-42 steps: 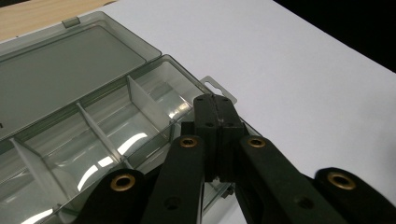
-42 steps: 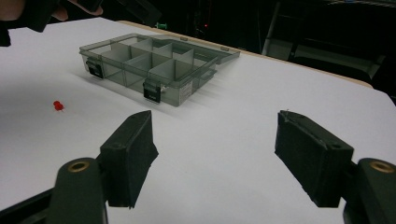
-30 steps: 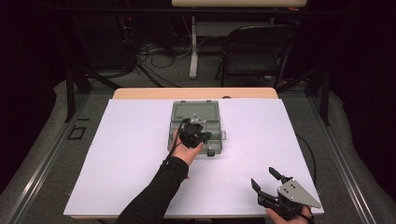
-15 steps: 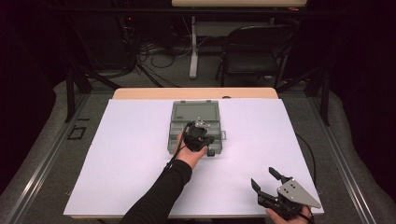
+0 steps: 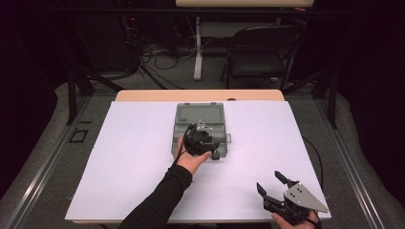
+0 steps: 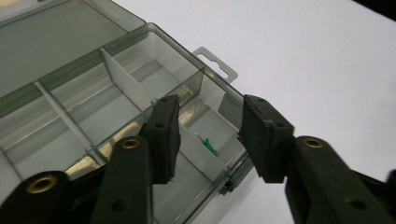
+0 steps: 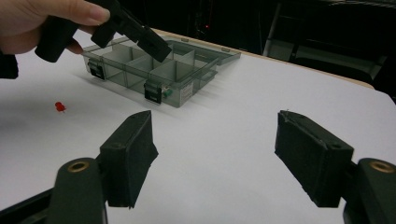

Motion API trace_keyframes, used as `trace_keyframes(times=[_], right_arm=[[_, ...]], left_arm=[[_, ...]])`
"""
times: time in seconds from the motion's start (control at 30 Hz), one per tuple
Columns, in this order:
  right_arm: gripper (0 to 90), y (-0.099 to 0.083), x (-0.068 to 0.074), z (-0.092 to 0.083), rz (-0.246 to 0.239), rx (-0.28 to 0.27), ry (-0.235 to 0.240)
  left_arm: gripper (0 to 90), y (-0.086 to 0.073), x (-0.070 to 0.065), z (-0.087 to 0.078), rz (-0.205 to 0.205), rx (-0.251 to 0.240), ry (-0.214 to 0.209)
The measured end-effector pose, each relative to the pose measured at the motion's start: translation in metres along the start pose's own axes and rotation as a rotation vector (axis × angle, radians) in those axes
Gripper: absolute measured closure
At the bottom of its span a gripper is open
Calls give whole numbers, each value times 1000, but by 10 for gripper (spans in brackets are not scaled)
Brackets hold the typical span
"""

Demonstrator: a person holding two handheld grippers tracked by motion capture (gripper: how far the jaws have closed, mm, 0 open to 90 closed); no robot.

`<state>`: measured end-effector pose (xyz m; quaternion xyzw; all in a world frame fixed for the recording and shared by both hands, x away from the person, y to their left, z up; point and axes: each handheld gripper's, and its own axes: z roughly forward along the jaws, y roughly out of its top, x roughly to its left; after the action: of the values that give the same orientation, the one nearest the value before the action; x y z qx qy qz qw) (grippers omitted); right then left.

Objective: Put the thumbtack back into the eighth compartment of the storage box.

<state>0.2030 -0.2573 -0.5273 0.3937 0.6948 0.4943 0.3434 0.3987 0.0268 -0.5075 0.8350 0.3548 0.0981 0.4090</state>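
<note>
A dark room with a chair (image 5: 260, 52) and cables on the floor lies behind the desk (image 5: 143, 143), which is covered by a white sheet. Near the middle of the sheet stands an open clear box (image 5: 198, 119) with dividers, its lid laid back toward the far edge. The left tool (image 5: 206, 143) hovers over the box's near right corner, pointing down into it. Its jaws have just been opening and now stand apart, with nothing between the pads. Below them, in the left gripper view, a small green pin (image 6: 210, 146) lies in the box's (image 6: 116, 88) corner compartment. The right tool (image 5: 271, 185) rests at the near right of the sheet, well apart from the box, its jaws wide open and empty. In the right gripper view a red pin (image 7: 59, 107) lies on the sheet just beside the box (image 7: 163, 70), on the side toward the left hand (image 7: 42, 18).
</note>
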Motion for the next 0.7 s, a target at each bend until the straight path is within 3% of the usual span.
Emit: trace_keyframes(times=[0.23, 0.7], right_arm=[[275, 0, 1, 1, -4, 3, -1], [275, -1, 1, 1, -5, 7, 1]], left_arm=[[463, 0, 3, -20, -5, -49, 10], [423, -8, 1, -61, 17, -110, 4]])
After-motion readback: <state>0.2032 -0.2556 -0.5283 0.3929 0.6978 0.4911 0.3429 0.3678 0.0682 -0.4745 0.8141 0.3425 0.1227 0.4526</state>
